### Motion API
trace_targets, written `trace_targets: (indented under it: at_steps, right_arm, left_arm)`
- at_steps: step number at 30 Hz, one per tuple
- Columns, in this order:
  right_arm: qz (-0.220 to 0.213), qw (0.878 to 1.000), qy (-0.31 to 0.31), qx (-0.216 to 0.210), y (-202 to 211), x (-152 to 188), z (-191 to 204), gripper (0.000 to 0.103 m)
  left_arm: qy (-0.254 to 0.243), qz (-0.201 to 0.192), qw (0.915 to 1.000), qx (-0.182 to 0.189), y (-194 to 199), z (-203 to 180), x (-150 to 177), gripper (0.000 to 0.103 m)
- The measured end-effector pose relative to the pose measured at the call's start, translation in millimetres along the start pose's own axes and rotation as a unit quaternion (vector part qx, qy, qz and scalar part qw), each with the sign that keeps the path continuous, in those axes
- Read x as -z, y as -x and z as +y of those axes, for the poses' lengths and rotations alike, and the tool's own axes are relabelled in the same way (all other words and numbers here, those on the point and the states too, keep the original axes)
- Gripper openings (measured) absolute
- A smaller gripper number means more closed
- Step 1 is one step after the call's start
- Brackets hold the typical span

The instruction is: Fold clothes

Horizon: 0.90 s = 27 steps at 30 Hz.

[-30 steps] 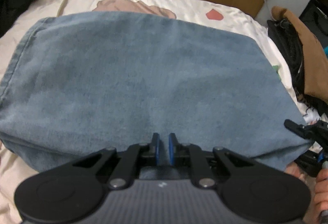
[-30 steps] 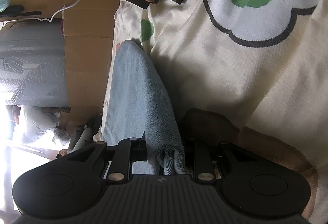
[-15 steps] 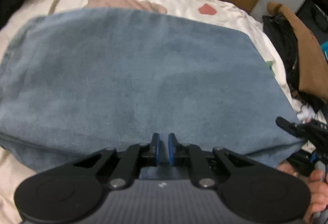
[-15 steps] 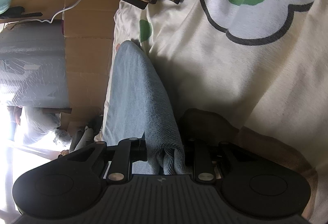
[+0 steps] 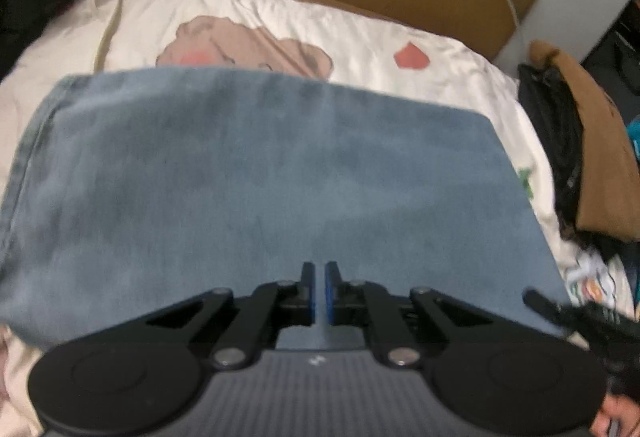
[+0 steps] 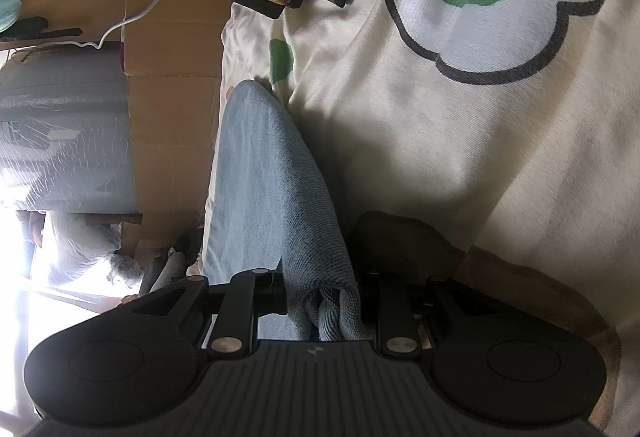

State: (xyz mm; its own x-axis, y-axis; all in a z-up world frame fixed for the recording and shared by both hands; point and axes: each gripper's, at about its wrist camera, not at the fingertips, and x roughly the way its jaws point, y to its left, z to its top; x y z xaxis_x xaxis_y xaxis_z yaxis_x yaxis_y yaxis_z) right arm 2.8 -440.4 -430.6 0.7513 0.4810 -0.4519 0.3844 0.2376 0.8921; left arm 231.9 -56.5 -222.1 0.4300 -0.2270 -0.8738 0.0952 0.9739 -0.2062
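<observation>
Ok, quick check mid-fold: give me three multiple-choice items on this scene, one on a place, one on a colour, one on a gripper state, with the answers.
1. Where does the brown folded garment lie relative to the blue denim garment in the left wrist view?
A. on top of it
B. off its right edge
C. under it

2. What colour is the heart-like shape printed on the cream bedsheet?
A. red
B. purple
C. black

3. What is the right hand-held gripper doing?
A. standing open over bare sheet
B. clamping bunched denim
C. holding a white cable

Answers:
1 B, it sits on the dark pile past the denim's right side.
2 A, it shows red beyond the denim.
3 B, folded denim fills the gap between its fingers.
</observation>
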Motion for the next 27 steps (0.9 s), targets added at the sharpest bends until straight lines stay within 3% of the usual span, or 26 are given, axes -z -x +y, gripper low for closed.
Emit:
trace_targets:
  at_steps: [10, 27]
  right_arm:
    - [0.004, 1.0, -0.012, -0.003, -0.3, -1.1, -0.8, 0.023]
    - [0.006, 0.999, -0.042, -0.011, -0.5, -1.9, -2.3, 0.023]
  left_arm:
    - [0.008, 0.024, 0.9997, -0.002, -46.7, -0.5, -27.0, 0.005]
    - [0.004, -0.009, 0.9995, -0.03, -78.0, 2.3, -95.4, 0.006]
